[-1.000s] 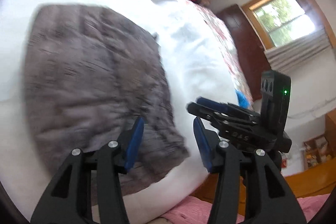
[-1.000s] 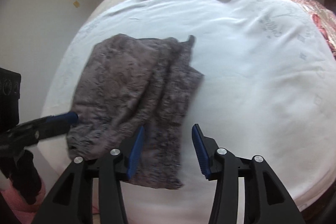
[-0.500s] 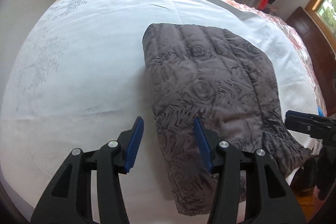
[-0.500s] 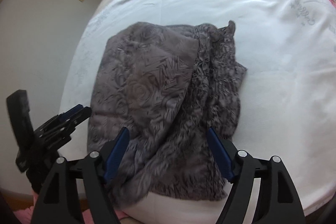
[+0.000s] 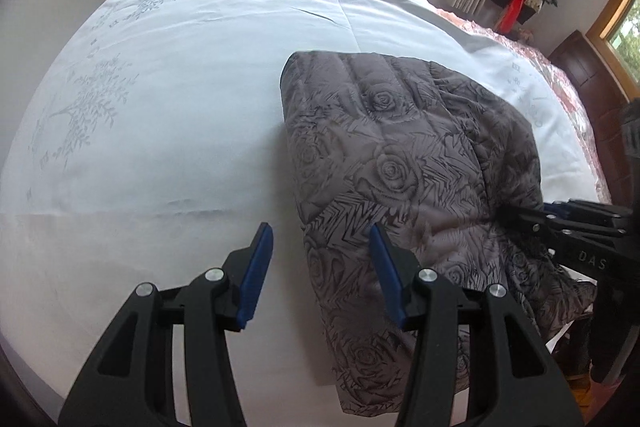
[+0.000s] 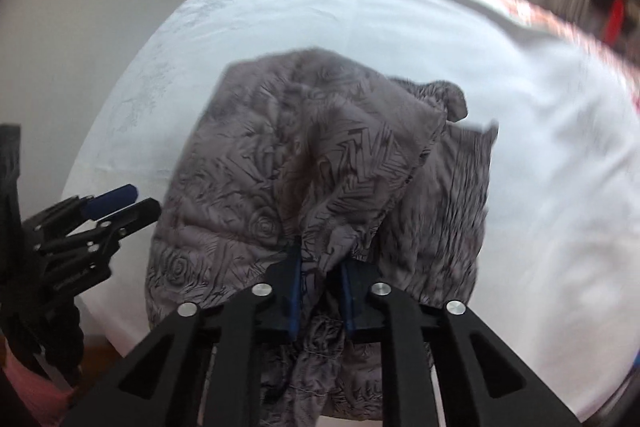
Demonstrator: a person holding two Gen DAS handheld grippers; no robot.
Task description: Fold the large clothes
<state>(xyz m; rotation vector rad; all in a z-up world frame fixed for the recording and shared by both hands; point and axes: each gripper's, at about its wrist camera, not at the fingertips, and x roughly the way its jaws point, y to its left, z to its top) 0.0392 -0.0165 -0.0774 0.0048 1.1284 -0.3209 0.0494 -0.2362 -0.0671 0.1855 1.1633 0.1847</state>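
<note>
White bedsheet [image 5: 168,131] carries the grey rose-quilted jacket [image 5: 400,163] near its front edge. Your right gripper [image 6: 320,283], marked "DAS", has just closed and pinches a bunched jacket fold; your left gripper [image 5: 320,267] hangs half apart, straddling the jacket's left edge without pressing it.

1. In the right wrist view the far side of the white bed sheet [image 6: 540,155] is smeared by motion blur, its print unreadable.
2. The grey quilted jacket [image 6: 304,163] hides the blue pads of the right gripper [image 6: 320,297] where a bunched fold of it sits between them.
3. The jacket's near hem runs under the gripper body, out of sight.
4. In the left wrist view the right gripper [image 5: 516,213] is cut off by the picture's edge beside the jacket.
</note>
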